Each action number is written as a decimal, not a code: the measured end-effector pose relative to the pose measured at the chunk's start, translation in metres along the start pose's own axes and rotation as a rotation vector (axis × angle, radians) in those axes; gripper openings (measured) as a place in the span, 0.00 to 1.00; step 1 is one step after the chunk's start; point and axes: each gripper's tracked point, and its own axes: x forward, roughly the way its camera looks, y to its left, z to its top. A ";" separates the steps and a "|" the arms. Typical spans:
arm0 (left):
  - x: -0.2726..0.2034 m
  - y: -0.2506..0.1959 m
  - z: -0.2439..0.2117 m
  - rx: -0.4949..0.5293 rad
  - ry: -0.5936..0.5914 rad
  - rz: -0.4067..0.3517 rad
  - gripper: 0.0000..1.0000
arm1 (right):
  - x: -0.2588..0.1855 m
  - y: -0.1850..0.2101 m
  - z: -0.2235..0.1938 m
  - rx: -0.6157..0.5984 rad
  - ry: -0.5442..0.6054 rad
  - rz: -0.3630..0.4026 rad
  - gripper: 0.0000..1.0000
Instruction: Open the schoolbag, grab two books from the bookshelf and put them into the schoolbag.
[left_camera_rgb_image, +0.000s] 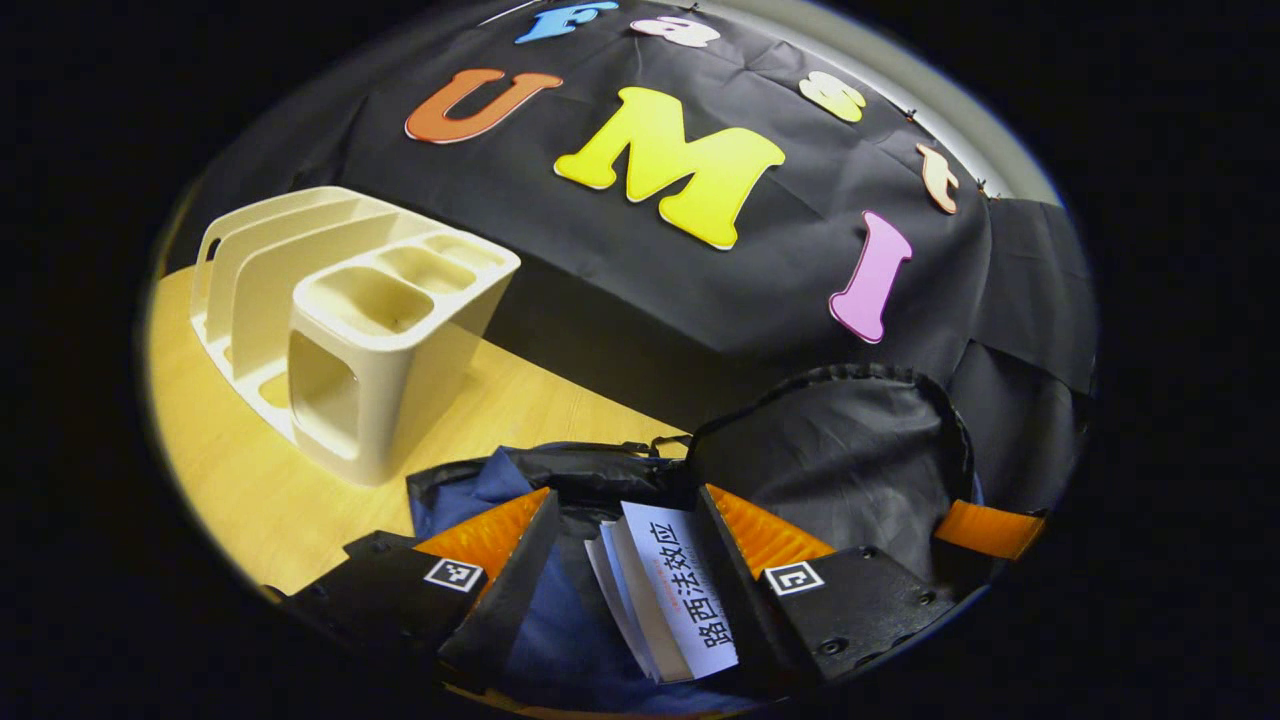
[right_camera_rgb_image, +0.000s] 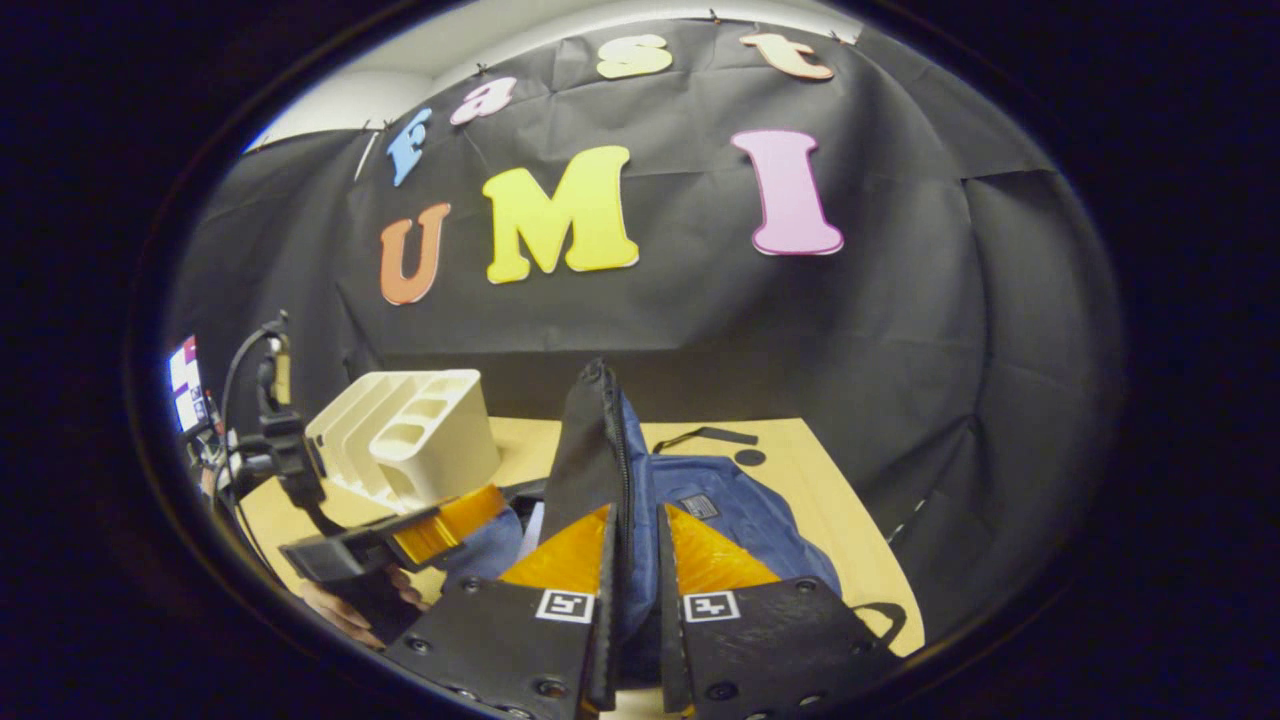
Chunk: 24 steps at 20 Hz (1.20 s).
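Observation:
A white book (left_camera_rgb_image: 670, 590) stands in the mouth of the blue schoolbag (left_camera_rgb_image: 560, 620), between the spread fingers of my left gripper (left_camera_rgb_image: 628, 495). It leans against one finger, with a gap to the other, so that gripper is open. In the right gripper view, my right gripper (right_camera_rgb_image: 635, 510) is shut on the bag's black zippered flap (right_camera_rgb_image: 595, 440) and holds it upright above the blue schoolbag (right_camera_rgb_image: 740, 510). The left gripper (right_camera_rgb_image: 450, 525) reaches in from the left. The cream bookshelf (left_camera_rgb_image: 380, 330) (right_camera_rgb_image: 410, 440) stands behind the bag, its visible slots empty.
The wooden table (left_camera_rgb_image: 250, 480) (right_camera_rgb_image: 840, 520) ends at the black cloth wall behind and to the right. A loose black strap (right_camera_rgb_image: 700, 435) lies beyond the bag. A hand (right_camera_rgb_image: 350, 610) holds the left gripper, and a screen (right_camera_rgb_image: 185, 385) with cables stands at far left.

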 end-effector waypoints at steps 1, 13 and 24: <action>-0.008 0.003 0.002 0.020 0.003 0.011 0.87 | -0.002 -0.001 -0.006 0.000 0.015 -0.012 0.20; -0.115 0.069 0.047 0.283 -0.125 0.162 0.89 | -0.043 0.006 -0.047 0.013 0.040 -0.099 0.87; -0.215 0.078 0.068 0.410 -0.218 0.210 0.96 | -0.127 0.028 -0.032 -0.001 -0.149 -0.111 0.96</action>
